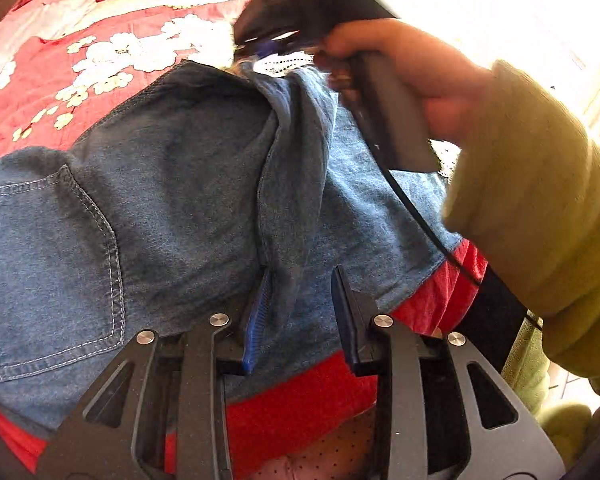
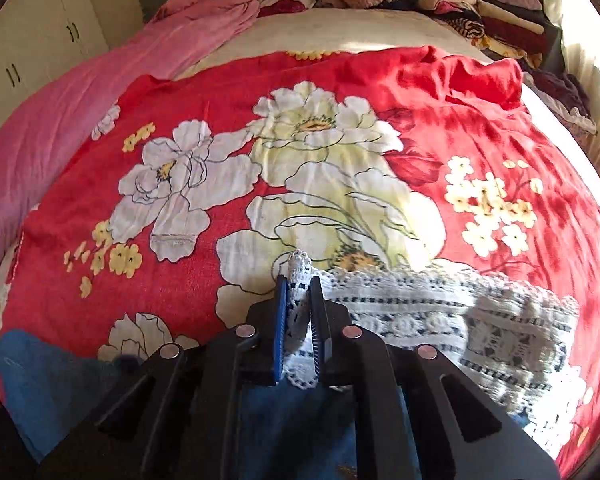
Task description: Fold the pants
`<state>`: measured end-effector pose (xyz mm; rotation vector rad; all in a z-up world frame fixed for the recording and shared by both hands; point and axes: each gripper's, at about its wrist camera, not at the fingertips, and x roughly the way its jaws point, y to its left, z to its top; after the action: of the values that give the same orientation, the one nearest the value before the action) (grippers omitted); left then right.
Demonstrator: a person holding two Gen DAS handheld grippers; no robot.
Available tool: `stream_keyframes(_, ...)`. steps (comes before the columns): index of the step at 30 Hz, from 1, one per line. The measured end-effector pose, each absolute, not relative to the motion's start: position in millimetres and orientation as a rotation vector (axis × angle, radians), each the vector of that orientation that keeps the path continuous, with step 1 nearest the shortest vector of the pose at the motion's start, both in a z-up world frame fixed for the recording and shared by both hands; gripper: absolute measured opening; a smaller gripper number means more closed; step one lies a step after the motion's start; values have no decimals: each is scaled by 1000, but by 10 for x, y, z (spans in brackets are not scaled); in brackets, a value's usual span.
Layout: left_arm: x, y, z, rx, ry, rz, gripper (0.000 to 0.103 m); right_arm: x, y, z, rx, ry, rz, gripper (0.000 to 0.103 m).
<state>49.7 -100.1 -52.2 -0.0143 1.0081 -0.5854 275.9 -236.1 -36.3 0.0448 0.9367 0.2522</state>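
Observation:
Blue denim pants (image 1: 172,184) with a white lace hem (image 2: 440,312) lie on the red floral bedspread (image 2: 340,92). A back pocket (image 1: 48,264) faces up at the left. My left gripper (image 1: 300,280) is open, its blue-padded fingers either side of a raised denim fold (image 1: 288,200) near the waist edge. My right gripper (image 2: 299,280) is shut on the lace hem and holds it above the bed. It also shows in the left wrist view (image 1: 300,12), held by a hand in a green sleeve.
A pink quilt (image 2: 60,128) lies along the bed's left side. Piles of clothes (image 2: 480,4) sit at the head and right of the bed. White cupboards (image 2: 40,40) stand at the far left. A bright window (image 1: 520,8) is at the right.

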Motion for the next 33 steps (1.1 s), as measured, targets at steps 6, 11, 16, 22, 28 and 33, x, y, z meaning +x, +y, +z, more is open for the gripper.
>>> stream_keyframes(6, 545, -909, -501, -31, 985, -553, 51, 2271, -3072, 53, 232, 854, 283, 10)
stream_keyframes(11, 524, -906, -474, -4, 958, -514, 51, 1702, -3613, 311, 291, 786, 272, 10)
stream_keyframes(16, 535, -938, -420, 19, 945, -493, 51, 1220, -4118, 256, 375, 786, 220, 10)
stream_keyframes(22, 455, -985, -375, 96, 922, -486, 3, 712, -4346, 63, 448, 820, 207, 10)
stream_keyframes(28, 363, -903, -265, 139, 898, -462, 0, 322, -4365, -44, 461, 862, 228, 10)
stream_keyframes(33, 295, -930, -349, 154, 933, -494, 0, 195, -4407, -261, 446, 917, 182, 10)
